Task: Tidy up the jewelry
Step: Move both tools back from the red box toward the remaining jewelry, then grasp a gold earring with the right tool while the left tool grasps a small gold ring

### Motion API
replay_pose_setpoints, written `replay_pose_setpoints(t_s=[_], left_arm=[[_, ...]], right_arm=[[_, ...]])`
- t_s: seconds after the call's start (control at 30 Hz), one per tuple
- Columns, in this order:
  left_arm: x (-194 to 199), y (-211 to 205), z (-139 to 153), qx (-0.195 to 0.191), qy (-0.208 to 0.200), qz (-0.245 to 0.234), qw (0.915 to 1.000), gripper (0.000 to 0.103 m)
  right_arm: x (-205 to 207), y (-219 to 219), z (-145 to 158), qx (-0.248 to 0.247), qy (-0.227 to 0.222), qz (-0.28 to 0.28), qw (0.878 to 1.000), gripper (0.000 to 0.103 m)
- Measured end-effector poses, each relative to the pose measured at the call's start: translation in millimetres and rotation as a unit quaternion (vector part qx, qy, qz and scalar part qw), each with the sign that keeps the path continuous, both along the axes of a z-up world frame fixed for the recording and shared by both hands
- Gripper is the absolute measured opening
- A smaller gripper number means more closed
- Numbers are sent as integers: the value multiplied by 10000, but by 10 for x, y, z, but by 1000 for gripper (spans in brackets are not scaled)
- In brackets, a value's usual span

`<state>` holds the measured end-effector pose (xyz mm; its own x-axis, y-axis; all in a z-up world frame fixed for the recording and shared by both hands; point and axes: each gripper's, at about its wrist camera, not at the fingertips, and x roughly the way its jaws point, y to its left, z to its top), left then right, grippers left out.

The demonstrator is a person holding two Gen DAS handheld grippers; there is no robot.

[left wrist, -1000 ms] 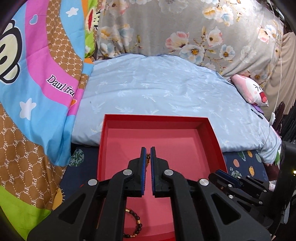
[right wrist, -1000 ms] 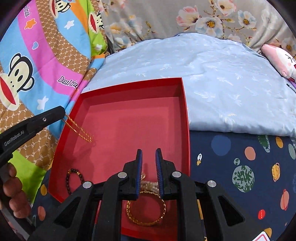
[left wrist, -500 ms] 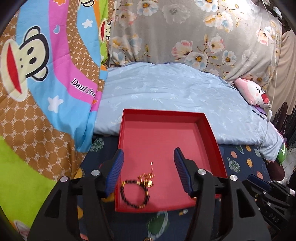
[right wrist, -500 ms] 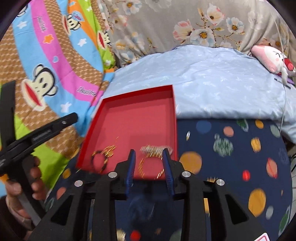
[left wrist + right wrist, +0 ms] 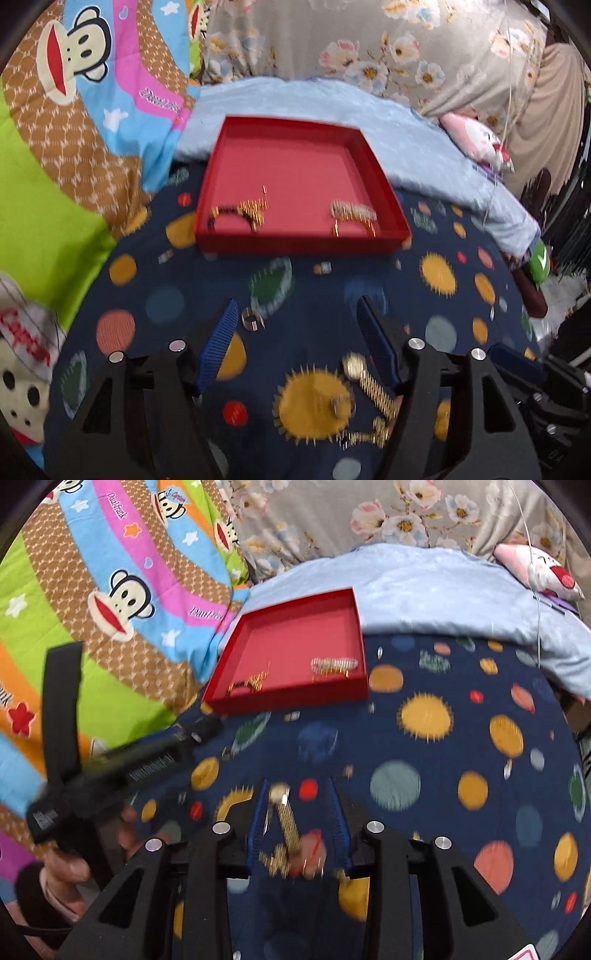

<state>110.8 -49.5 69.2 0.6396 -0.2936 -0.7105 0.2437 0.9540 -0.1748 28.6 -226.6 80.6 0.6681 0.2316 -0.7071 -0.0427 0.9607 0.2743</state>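
Note:
A red tray [image 5: 301,248] [image 5: 284,701] lies on the navy planet-print sheet. It holds a dark bead bracelet with a gold chain [image 5: 240,214] [image 5: 249,683] at the left and a gold bangle with a pale bracelet [image 5: 352,218] [image 5: 332,666] at the right. A gold watch [image 5: 369,380] [image 5: 284,823] lies on the sheet. A small ring [image 5: 252,319] lies near my left gripper. My left gripper [image 5: 297,314] is wide open and empty, back from the tray. My right gripper [image 5: 297,794] is open with the watch between its fingers.
A monkey-print quilt [image 5: 74,110] is bunched at the left. A pale blue duvet [image 5: 332,107] and a floral pillow [image 5: 369,48] lie behind the tray. A pink plush [image 5: 476,142] sits at the right. The left gripper's body [image 5: 122,764] crosses the right wrist view.
My left gripper opened and let the gold chain fall into the tray. Both grippers pulled back from the tray to the navy sheet. My right gripper opened wider over the gold watch.

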Motion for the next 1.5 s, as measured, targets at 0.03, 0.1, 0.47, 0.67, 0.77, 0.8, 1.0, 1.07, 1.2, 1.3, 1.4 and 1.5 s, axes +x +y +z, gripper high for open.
replay_pose_setpoints(t_s=[0.03, 0.1, 0.47, 0.67, 0.77, 0.8, 1.0, 1.07, 1.2, 1.3, 1.4, 1.5], left_arm=[[-78, -27, -79, 27, 112, -55, 9999, 64], [-207, -35, -190, 123, 243, -62, 9996, 65], [-631, 208, -459, 288, 618, -6, 9977, 65], [-710, 236, -521, 344, 720, -8, 9968, 65], [-759, 248, -532, 354, 726, -30, 9967, 65], [-766, 253, -532, 361, 722, -35, 9967, 65], [-806, 276, -527, 315, 744, -69, 9967, 65], [-818, 273, -511, 313, 711, -66, 9970, 65], [-817, 267, -505, 315, 709, -81, 9970, 65], [-815, 272, -497, 317, 692, -75, 9971, 65], [-802, 297, -485, 280, 687, -57, 9972, 65], [-776, 331, -482, 228, 707, -25, 9972, 65]], right_arm=[[-57, 8, -33, -12, 50, 9, 10000, 32], [-142, 23, -98, -101, 127, 26, 9999, 32], [-287, -29, -518, -474, 563, -126, 9972, 32], [-268, -24, -594, -468, 612, -139, 9969, 32], [-256, -67, -631, -411, 668, -185, 9967, 32], [-254, -81, -640, -409, 678, -200, 9967, 32], [-229, -104, -656, -449, 682, -192, 9965, 32], [-220, -103, -661, -437, 684, -183, 9965, 32], [-179, -84, -688, -419, 716, -142, 9965, 32], [-165, -68, -692, -418, 718, -112, 9965, 22], [-171, -46, -674, -445, 664, -115, 9967, 18], [-182, -42, -653, -458, 590, -130, 9971, 18]])
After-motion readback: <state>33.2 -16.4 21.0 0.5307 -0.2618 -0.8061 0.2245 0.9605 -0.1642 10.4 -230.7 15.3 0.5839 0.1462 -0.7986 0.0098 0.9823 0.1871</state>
